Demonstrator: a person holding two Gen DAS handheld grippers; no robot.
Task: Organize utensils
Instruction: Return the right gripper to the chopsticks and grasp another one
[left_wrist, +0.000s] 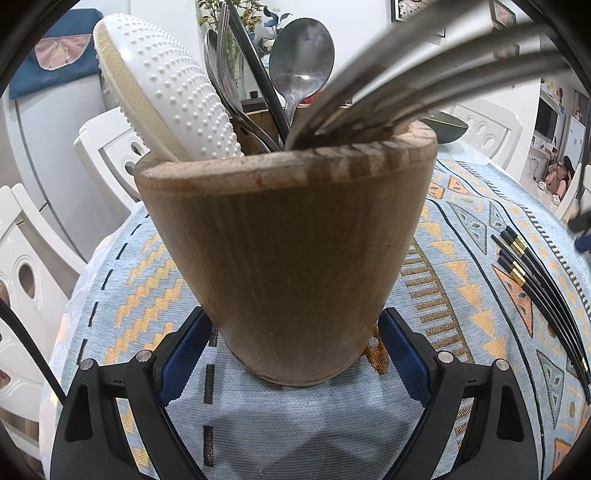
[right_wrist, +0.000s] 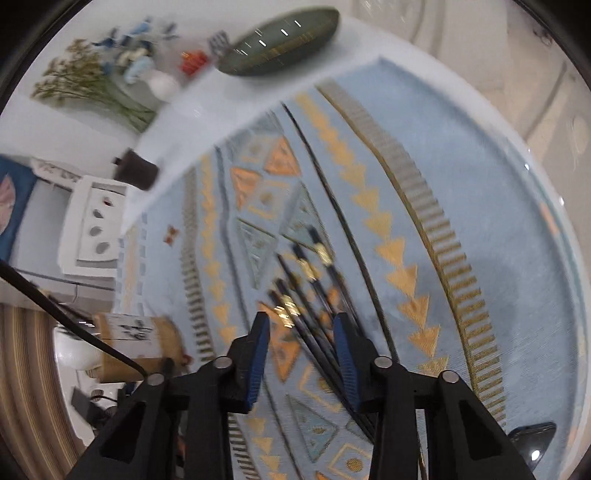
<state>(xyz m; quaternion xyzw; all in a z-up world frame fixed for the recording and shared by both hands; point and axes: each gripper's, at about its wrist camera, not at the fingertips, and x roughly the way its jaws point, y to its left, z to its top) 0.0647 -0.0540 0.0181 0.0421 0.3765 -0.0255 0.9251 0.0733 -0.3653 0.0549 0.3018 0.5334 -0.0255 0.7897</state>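
1. Chopsticks (right_wrist: 314, 295) lie loose on the counter (right_wrist: 480, 229), fanned out between and just ahead of my right claw (right_wrist: 301, 354), whose jaws stand apart, touching nothing.
2. Closing on this splayed bundle, I judge some sticks may slip out or scatter.
3. My left claw (left_wrist: 295, 354) grips the wooden holder (left_wrist: 288, 240); loosening could tip it, since it is crowded with a spoon (left_wrist: 301, 62).

Bright even indoor light; right wrist view motion-blurred; fisheye-bent edges.

Both grippers, left gripper (left_wrist: 293, 347) and right gripper (right_wrist: 301, 354): black linkage arms, silver pivot screws, ribbed blue finger pads (right_wrist: 258, 354).
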